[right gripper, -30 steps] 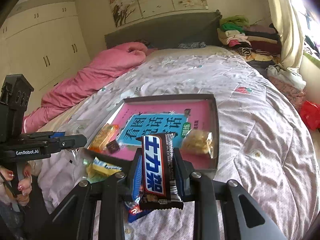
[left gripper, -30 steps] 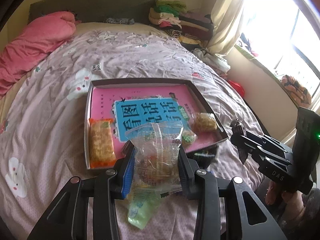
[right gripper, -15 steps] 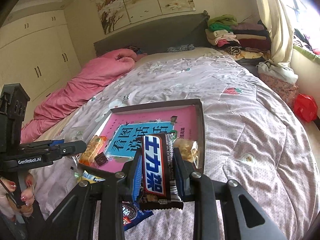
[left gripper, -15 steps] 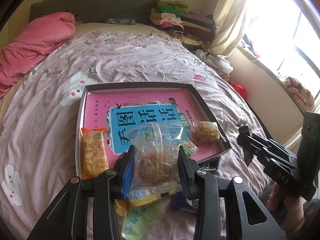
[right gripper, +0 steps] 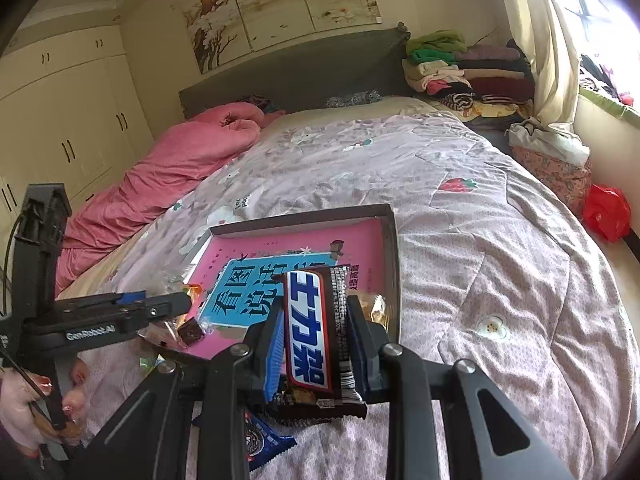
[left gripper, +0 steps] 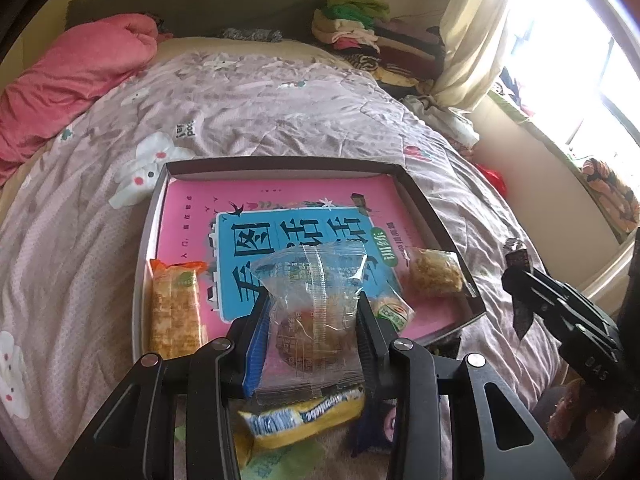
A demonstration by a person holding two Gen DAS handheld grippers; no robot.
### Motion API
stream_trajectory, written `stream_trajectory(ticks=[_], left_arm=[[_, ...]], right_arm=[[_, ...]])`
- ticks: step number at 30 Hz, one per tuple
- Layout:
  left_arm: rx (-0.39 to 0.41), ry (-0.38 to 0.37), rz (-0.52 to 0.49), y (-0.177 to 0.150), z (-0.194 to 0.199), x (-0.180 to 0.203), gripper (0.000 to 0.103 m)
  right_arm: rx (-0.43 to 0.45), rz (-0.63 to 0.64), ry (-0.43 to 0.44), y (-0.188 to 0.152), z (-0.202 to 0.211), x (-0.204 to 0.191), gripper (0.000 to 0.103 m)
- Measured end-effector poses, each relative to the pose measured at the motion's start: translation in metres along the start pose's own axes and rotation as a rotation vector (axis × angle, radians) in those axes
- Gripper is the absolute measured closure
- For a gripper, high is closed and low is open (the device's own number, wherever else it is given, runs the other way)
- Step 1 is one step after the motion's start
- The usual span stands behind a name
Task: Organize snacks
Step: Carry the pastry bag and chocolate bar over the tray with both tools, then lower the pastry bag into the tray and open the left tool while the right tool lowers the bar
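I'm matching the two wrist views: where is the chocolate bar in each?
Left wrist: far right, chocolate bar seen end-on in the right gripper.
Right wrist: bottom centre, clamped between that gripper's fingers.
Shared landmark: the box with the pink book.

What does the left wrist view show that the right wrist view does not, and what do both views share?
Only the left wrist view shows the clear-wrapped pastry gripped by the left gripper, and a yellow packet on the bed. Only the right wrist view shows the chocolate bar gripped by the right gripper, plus the wardrobe. Both show the tray with the pink book.
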State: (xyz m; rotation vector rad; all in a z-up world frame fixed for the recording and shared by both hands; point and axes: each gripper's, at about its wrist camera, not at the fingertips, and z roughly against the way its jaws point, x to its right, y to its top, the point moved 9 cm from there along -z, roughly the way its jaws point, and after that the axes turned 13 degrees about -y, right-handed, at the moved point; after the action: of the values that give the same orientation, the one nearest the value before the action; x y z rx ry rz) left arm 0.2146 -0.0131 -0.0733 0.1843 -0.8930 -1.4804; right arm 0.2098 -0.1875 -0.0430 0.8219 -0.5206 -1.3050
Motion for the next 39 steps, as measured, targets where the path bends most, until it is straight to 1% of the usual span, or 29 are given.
stream_trajectory(ticks=[6, 22, 29, 33, 39], left_arm=[[-0.017, 0.012, 0.01, -0.003, -0.017, -0.004, 0.063], [-0.049, 0.022, 0.015, -0.012, -0.037, -0.015, 0.063], [-0.067, 0.019, -0.001, -0.015, -0.046, -0.014, 0.063], [-0.074, 0.02, -0.008, -0.017, -0.048, -0.013, 0.063], [-0.078, 0.023, -0.009, -0.019, -0.048, -0.013, 0.063]], right_arm=[[-0.003, 0.002, -0.004, 0.004, -0.007, -0.005, 0.074], [-0.028, 0.008, -0.022, 0.005, -0.03, -0.012, 0.074], [-0.061, 0.01, -0.035, 0.001, -0.046, -0.014, 0.074], [-0.095, 0.016, -0.035, -0.005, -0.059, -0.017, 0.074], [-0.114, 0.028, -0.039, -0.011, -0.072, -0.023, 0.074]])
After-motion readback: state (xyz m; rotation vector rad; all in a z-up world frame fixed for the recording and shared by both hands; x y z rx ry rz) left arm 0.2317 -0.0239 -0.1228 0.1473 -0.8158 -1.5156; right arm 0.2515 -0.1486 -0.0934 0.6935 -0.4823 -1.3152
